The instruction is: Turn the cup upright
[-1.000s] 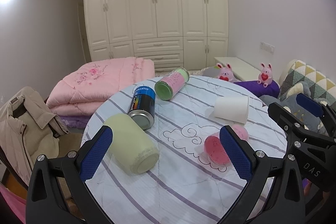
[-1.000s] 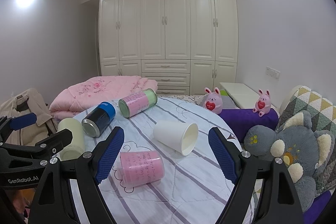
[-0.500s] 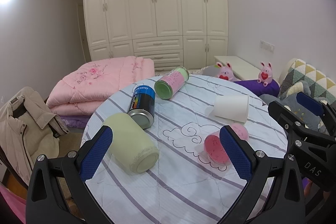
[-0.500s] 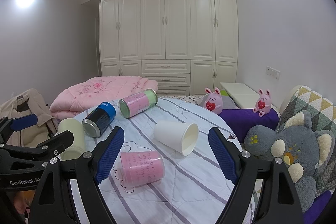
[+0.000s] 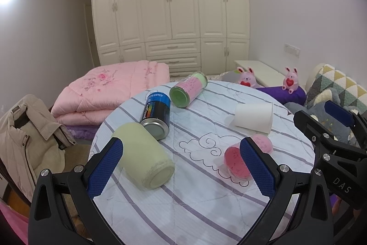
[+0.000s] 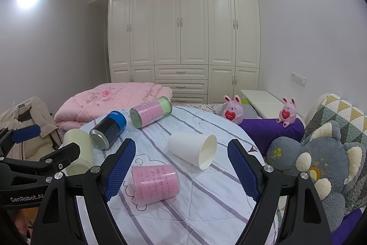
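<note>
A white paper cup lies on its side on the round striped table, mouth toward the right; it also shows in the left wrist view. A pink cup lies on its side nearer, also in the left wrist view. A pale yellow cup lies at the left. My right gripper is open and empty, above the table in front of the white and pink cups. My left gripper is open and empty, between the yellow and pink cups.
A blue-and-black can and a pink-green canister lie on their sides at the table's far side. A pink quilt, a chair with a beige coat, plush toys and a purple cushion surround the table.
</note>
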`<state>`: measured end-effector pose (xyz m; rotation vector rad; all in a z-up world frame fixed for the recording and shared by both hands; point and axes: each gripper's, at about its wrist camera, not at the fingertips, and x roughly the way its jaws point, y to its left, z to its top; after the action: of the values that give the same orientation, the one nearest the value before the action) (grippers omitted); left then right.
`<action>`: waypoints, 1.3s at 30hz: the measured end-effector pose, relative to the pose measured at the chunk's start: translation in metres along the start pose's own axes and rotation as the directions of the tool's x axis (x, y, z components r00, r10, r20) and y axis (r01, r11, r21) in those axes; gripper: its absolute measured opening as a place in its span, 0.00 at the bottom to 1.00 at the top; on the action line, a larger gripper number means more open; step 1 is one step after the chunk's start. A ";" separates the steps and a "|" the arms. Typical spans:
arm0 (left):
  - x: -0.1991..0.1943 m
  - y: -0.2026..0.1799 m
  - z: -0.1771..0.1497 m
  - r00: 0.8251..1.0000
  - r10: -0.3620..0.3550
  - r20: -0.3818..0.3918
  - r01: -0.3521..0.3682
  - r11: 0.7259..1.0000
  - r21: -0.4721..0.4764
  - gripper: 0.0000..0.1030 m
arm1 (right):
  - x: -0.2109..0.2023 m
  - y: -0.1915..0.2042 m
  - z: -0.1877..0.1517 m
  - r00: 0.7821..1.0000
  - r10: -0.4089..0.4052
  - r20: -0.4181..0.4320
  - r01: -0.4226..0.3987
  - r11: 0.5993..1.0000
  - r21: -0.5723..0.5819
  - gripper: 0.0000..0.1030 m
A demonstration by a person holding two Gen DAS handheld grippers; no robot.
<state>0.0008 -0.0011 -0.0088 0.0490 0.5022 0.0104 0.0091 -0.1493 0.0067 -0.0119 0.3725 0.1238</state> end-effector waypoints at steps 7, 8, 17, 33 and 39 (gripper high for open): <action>0.000 0.000 0.001 1.000 -0.003 -0.006 0.003 1.000 0.005 1.00 | 0.000 -0.001 0.000 1.000 0.002 -0.001 -0.002 1.000 0.002 0.81; 0.001 0.000 0.001 1.000 -0.003 -0.007 0.003 1.000 0.005 1.00 | 0.000 -0.002 -0.001 1.000 0.002 -0.001 -0.002 1.000 0.003 0.81; 0.001 0.000 0.001 1.000 -0.002 -0.007 0.002 1.000 0.005 1.00 | 0.001 -0.002 -0.001 1.000 0.002 -0.004 -0.002 1.000 0.004 0.81; 0.024 0.039 0.010 0.998 -0.010 -0.063 0.006 0.998 -0.058 1.00 | 0.024 0.016 0.008 0.999 0.042 -0.021 -0.042 0.999 -0.001 0.81; 0.040 0.062 0.023 0.997 0.003 -0.083 -0.009 0.997 -0.075 1.00 | 0.042 0.032 0.017 0.997 0.065 -0.049 -0.064 0.998 0.013 0.81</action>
<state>0.0471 0.0607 -0.0047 -0.0242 0.5842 0.0378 0.0499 -0.1123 0.0077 0.0080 0.4235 0.1853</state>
